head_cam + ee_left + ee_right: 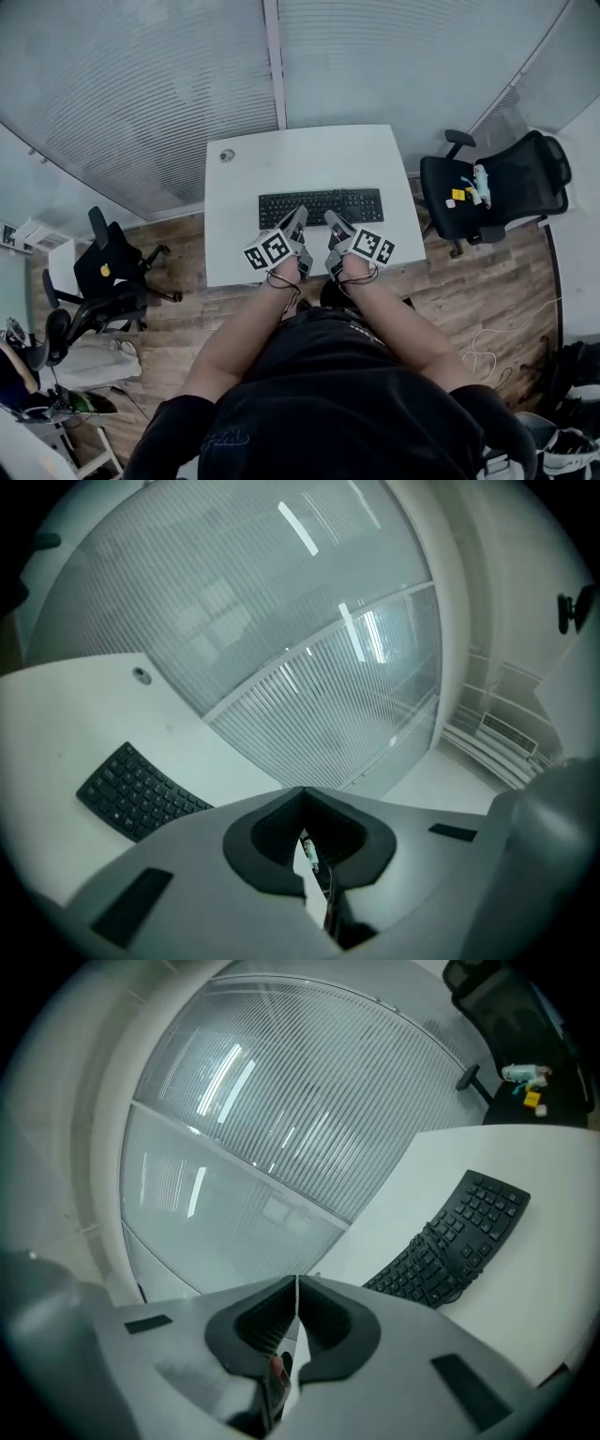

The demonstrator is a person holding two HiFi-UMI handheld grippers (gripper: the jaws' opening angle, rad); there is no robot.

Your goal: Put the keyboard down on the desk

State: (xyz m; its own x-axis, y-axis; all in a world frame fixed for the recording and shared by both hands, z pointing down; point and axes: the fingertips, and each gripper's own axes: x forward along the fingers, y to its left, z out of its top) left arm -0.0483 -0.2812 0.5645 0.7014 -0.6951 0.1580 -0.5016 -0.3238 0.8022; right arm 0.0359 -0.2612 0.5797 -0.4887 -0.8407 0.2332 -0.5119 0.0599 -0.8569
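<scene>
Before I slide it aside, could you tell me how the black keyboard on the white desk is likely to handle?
The keyboard looks long, thin and rigid, so it probably lifts without drooping, though an off-centre grip may tilt it. Lying flat on the smooth desk, it would likely slide when pushed, not tip or roll.

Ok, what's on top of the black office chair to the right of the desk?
The black chair carries a small yellow object and a whitish object on its seat, both too small to identify. Anything beneath them is covered.
</scene>
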